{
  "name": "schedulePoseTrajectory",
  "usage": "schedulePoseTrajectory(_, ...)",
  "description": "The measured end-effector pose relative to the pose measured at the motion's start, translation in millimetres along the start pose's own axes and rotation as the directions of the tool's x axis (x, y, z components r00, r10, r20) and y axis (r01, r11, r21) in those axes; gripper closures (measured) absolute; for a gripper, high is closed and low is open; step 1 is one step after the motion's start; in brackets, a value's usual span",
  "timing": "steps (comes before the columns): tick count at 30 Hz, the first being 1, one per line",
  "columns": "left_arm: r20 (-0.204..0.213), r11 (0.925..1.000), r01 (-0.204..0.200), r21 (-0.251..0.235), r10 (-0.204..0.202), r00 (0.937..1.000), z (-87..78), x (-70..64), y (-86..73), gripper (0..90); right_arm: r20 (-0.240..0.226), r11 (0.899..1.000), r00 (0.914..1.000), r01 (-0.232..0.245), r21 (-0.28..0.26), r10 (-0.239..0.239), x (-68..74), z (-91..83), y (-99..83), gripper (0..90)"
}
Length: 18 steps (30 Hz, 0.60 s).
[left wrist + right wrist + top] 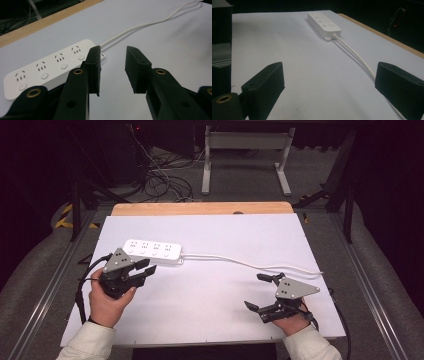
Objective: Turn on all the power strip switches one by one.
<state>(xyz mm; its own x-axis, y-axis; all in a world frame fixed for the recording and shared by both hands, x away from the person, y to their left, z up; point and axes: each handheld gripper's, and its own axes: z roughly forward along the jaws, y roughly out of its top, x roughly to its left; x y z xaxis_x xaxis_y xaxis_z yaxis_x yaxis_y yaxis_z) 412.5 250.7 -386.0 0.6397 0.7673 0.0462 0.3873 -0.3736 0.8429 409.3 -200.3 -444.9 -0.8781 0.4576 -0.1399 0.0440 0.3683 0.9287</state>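
Only power strip (152,251) and cable (250,264) obstruct.

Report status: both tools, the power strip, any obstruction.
Left tool open, beside power strip, apart. Right tool open, empty, near cord. Nothing in the way.

White four-socket power strip (153,251) lies flat, cord (250,264) trailing right.

A white table (210,295) carries a white power strip (152,251) and its cable (250,264).
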Motion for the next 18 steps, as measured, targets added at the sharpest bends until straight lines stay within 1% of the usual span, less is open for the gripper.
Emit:
schedulePoseTrajectory(2, -0.003, 1.0000, 0.003, 0.008, -0.003, 1.0000, 2.4, 1.2, 1.9, 66.3, 0.000, 1.000, 1.0000, 0.001, -0.003, -0.001, 0.0, -0.2, 0.0, 8.8)
schedulePoseTrajectory(4, -0.007, 0.9999, 0.001, 0.016, -0.001, 1.0000, 4.1, 2.7, 4.2, 73.8, 0.001, 1.000, 1.0000, -0.002, -0.003, 0.002, -0.1, -0.5, 0.0, 8.8)
schedulePoseTrajectory(7, 0.003, 0.9992, 0.020, 0.034, -0.020, 0.9998, 7.8, 5.9, 8.8, 86.4, 0.000, 1.000, 1.0000, -0.002, -0.004, 0.002, 0.2, -0.4, 0.1, 8.8)
schedulePoseTrajectory(8, -0.003, 0.9990, 0.014, 0.041, -0.014, 0.9999, 8.9, 7.0, 10.5, 89.7, -0.001, 1.000, 1.0000, -0.002, -0.004, 0.002, 0.3, -0.4, 0.1, 8.8)
schedulePoseTrajectory(9, -0.016, 0.9984, 0.008, 0.057, -0.007, 0.9999, 11.7, 9.1, 13.8, 89.8, -0.001, 1.000, 1.0000, -0.002, -0.004, 0.002, 0.3, -0.4, 0.1, 8.8)
schedulePoseTrajectory(11, -0.016, 0.9981, 0.014, 0.060, -0.013, 0.9998, 13.9, 10.3, 15.2, 89.9, -0.002, 1.000, 1.0000, -0.003, -0.004, 0.003, 0.2, -0.5, 0.0, 8.8)
schedulePoseTrajectory(13, -0.012, 0.9971, 0.014, 0.075, -0.013, 0.9998, 18.0, 14.0, 17.7, 90.0, -0.001, 1.000, 1.0000, -0.003, -0.004, 0.003, 0.0, -0.5, 0.1, 8.8)
schedulePoseTrajectory(15, -0.015, 0.9964, 0.022, 0.082, -0.021, 0.9997, 22.3, 16.7, 19.4, 90.0, -0.003, 1.000, 1.0000, -0.004, -0.003, 0.004, 0.0, -0.3, 0.0, 8.8)
schedulePoseTrajectory(16, -0.023, 0.9962, 0.025, 0.084, -0.024, 0.9995, 24.5, 18.2, 20.1, 90.0, -0.004, 1.000, 1.0000, -0.003, -0.003, 0.003, 0.0, -0.3, -0.1, 8.8)
schedulePoseTrajectory(18, -0.022, 0.9955, 0.045, 0.084, -0.044, 0.9988, 28.7, 21.3, 21.0, 90.0, -0.004, 1.000, 1.0000, -0.004, -0.004, 0.004, 0.0, -0.4, -0.1, 8.8)
